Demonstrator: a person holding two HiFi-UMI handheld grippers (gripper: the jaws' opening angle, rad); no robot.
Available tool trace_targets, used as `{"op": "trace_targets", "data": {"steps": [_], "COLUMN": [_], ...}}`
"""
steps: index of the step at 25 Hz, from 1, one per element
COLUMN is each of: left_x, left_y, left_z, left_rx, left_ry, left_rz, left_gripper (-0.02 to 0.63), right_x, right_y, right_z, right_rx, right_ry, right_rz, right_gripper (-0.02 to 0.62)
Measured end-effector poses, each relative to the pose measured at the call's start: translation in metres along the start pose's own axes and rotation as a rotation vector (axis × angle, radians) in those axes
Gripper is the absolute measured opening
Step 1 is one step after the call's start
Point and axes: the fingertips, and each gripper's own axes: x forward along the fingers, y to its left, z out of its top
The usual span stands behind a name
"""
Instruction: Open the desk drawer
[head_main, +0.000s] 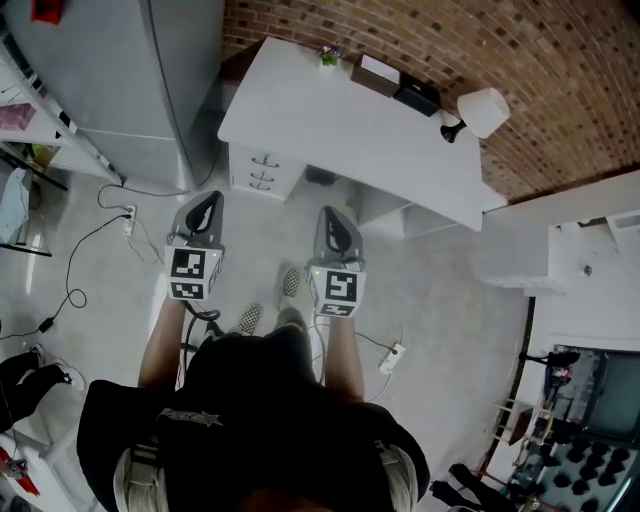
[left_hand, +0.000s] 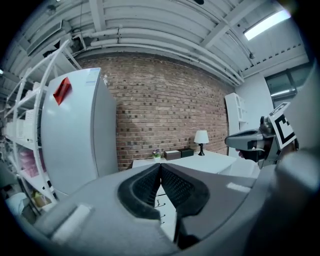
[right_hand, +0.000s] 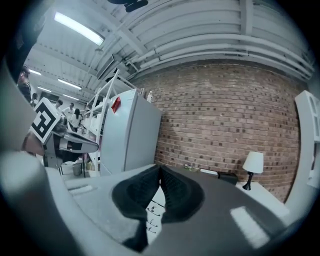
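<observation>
Black-shirted person (head_main: 250, 420) is standing before a tall grey refrigerator (head_main: 130, 70) and a white rectangular desk (head_main: 350, 130) that is sitting against a red brick wall (head_main: 560, 80). White three-handled desk drawer stack (head_main: 262, 172) is sitting shut under the desk's left end. Left gripper (head_main: 207, 203) and right gripper (head_main: 333, 218) are pointing toward it, well apart from it, each pressing its jaws together on nothing. White-shaded table lamp (head_main: 482, 110) is standing at the desk's right end.

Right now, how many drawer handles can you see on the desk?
3, stacked at the left end of the desk in the head view: top handle, middle handle, bottom handle. Others may be hidden under its top.
</observation>
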Motion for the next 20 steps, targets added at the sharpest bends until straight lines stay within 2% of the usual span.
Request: {"op": "trace_targets", "data": {"steps": [8, 20], "left_x": [0.027, 0.113], "left_y": [0.026, 0.053], "left_z": [-0.025, -0.095], "left_rx": [-0.014, -0.081], "left_ry": [0.068, 0.162], "left_rz": [0.126, 0.220], "left_gripper": [0.011, 0.011], "right_x": [0.072, 0.188], "right_y": [0.008, 0.014], "right_z": [-0.025, -0.114], "right_rx": [-0.012, 0.001], "right_ry": [0.046, 0.152], "right_rz": [0.149, 0.311], "right_gripper": [0.003, 0.003]}}
